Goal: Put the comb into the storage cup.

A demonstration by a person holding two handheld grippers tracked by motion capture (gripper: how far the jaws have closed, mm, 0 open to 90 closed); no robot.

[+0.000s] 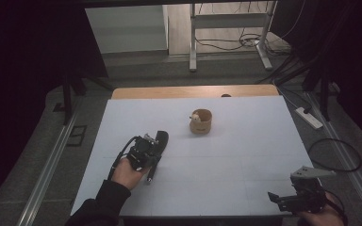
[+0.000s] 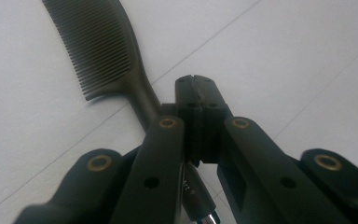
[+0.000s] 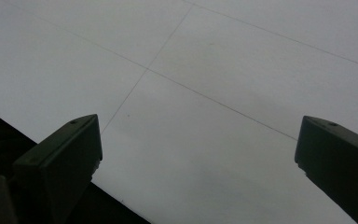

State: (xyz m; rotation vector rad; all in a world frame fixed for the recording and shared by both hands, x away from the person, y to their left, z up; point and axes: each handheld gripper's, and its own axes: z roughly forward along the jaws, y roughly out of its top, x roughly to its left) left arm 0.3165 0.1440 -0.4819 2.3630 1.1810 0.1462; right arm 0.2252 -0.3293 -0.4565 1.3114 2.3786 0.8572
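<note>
On the white desk [image 1: 207, 160], left tongs [image 2: 196, 83] are closed beside the dark plastic comb [image 2: 103, 51], not gripping it. Light, stiff, probably slippery: grip its narrow handle. Right tongs [image 3: 198, 154] gape wide.

A white worktop [image 1: 245, 155] with a wooden far edge stands on grey carpet [image 1: 169, 70]. Beyond it, a metal frame [image 1: 228, 28] stands among loose black cables [image 1: 226, 44]. Dark curtains [image 1: 28, 47] hang at both sides; a white power strip [image 1: 308, 117] lies right. The light is dim.
</note>
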